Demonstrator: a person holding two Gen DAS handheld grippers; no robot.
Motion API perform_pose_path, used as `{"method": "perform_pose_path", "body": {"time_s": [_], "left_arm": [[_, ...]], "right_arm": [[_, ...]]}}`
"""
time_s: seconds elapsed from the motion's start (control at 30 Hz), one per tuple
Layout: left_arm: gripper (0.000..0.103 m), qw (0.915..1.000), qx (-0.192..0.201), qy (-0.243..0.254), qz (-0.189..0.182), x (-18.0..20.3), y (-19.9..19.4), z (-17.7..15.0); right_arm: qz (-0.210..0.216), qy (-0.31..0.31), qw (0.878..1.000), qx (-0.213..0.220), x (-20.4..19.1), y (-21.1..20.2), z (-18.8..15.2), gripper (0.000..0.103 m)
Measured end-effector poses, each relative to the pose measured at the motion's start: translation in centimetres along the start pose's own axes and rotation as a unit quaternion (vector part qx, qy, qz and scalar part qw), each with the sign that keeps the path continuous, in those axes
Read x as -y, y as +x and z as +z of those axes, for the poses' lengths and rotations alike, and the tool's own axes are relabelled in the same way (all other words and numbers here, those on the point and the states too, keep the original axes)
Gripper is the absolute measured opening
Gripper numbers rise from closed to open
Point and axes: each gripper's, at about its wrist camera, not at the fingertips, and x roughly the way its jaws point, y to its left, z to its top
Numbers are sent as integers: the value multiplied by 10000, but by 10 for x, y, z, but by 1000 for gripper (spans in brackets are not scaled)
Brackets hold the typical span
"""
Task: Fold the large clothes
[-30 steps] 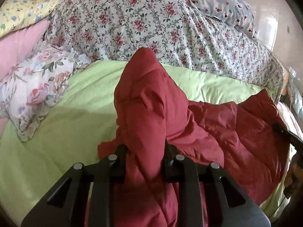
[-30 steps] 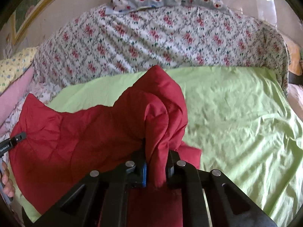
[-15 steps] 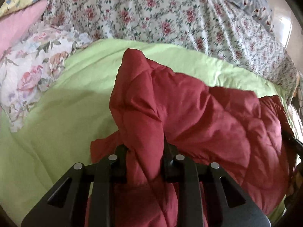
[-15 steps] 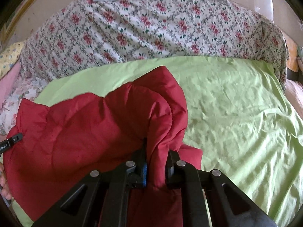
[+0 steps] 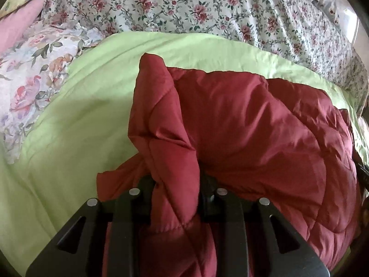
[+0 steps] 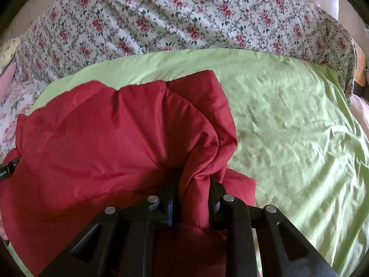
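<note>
A dark red quilted garment point(image 5: 253, 127) lies bunched on a light green bedsheet point(image 5: 69, 138). My left gripper point(image 5: 176, 184) is shut on a fold of its left edge, which sticks up in front of the camera. My right gripper point(image 6: 192, 182) is shut on a fold of the red garment's point(image 6: 103, 143) right edge. The cloth spans between the two grippers and folds over toward the far side of the sheet point(image 6: 288, 127). The tip of the other gripper shows at the left edge of the right wrist view point(image 6: 8, 168).
A rose-print quilt point(image 5: 196, 7) is heaped along the far side of the bed, also in the right wrist view point(image 6: 184, 18). A large-flower pillow point(image 5: 30, 80) and a pink one point(image 5: 20, 27) lie at the left. The sheet stretches wrinkled to the right.
Both grippers have moved forward and down toward the bed with the garment's edge. The raised red folds now sit lower and reach farther over the sheet.
</note>
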Motion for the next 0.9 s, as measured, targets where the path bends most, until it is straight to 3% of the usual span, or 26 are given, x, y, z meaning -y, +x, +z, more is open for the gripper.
{"method": "perform_pose_path", "body": {"time_s": [0.17, 0.43, 0.6, 0.67, 0.7, 0.73, 0.8, 0.9], "left_arm": [[29, 10000, 5, 50, 71, 3, 2, -2], [41, 10000, -3, -77, 46, -1, 5, -3], [47, 9999, -30, -132, 62, -2, 6, -3], [52, 9998, -23, -205, 77, -4, 5, -3], [61, 9995, -8, -280, 112, -6, 3, -4], [75, 9991, 12, -388, 194, -9, 1, -5], [89, 9978, 52, -610, 269, -17, -4, -7], [89, 9959, 69, -900, -53, -29, -12, -12]], "right_arm": [[0, -5, 10000, -22, 0, 2, 0, 25], [131, 151, 9998, -10, 6, 6, -1, 30], [245, 470, 9983, 260, 17, -3, -5, 34], [235, 607, 9969, 433, 21, -13, -6, 39], [246, 641, 9963, 516, 23, -17, -6, 43], [272, 675, 9954, 615, 24, -23, -6, 46], [320, 669, 9941, 786, 26, -33, -6, 48], [327, 636, 9929, 946, 27, -42, -7, 52]]}}
